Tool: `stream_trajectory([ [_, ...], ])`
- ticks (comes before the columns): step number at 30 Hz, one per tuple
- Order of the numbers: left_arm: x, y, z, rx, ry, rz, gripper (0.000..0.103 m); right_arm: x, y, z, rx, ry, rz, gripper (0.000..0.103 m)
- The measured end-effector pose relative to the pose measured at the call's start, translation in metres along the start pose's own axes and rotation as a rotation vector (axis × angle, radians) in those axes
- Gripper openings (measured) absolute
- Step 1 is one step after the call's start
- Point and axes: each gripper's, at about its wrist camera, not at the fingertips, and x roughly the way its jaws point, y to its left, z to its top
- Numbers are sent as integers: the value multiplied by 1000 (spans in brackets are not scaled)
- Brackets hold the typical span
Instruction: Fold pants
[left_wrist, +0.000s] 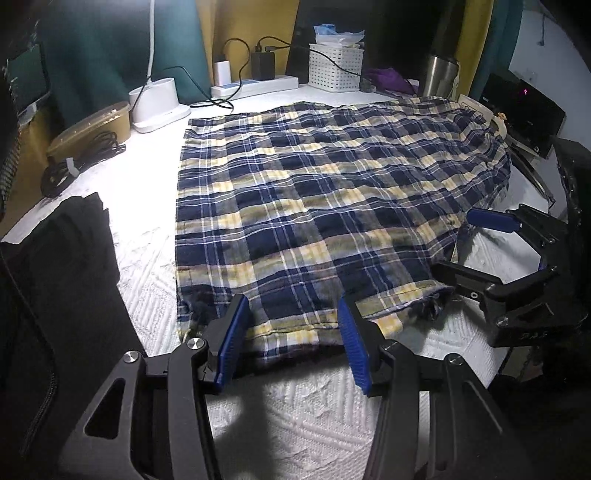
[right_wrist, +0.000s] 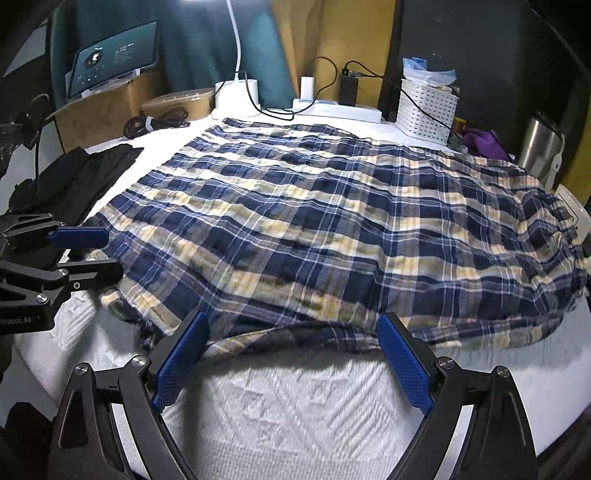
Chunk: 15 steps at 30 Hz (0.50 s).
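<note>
The navy, white and yellow plaid cotton pants (left_wrist: 314, 206) lie spread flat on the white quilted tabletop cover (left_wrist: 317, 417), the near hem close to the table's front edge.

The left gripper (left_wrist: 293, 325), black-framed with blue ribbed pads, stands with its jaws apart over the near hem. The fabric lies between the pads, but they do not press on it. The right gripper (right_wrist: 291, 332), of the same build, also stands with jaws spread wide at the near edge of the pants; nothing is clamped. Each gripper appears at the side edge of the other's view.

Along the far edge of the table stand a white perforated plastic basket (left_wrist: 334, 66), a white power strip (left_wrist: 255, 85) with plugged chargers, and a stainless steel tumbler (left_wrist: 441, 74). A folded black garment (right_wrist: 79, 177) lies left of the pants.
</note>
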Motion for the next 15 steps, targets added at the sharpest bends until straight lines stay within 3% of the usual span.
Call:
stream_trajectory([
  [5,-9,10,0,-65,-22,95,50,-6,-2,-10,18,-12,8,93],
  [7,-15,17,1,-72,-56,181,50,-8,-4,-13,20,-17,12,93],
  [12,-6,34,3,-115,-10,104,50,-13,-6,-19,12,-19,20,93],
  [13,-5,31,1,-95,-11,120,49,-13,-7,-20,13,-20,22,93],
  [15,-6,25,-3,-49,-25,148,21,-14,-7,-22,11,-19,25,93],
])
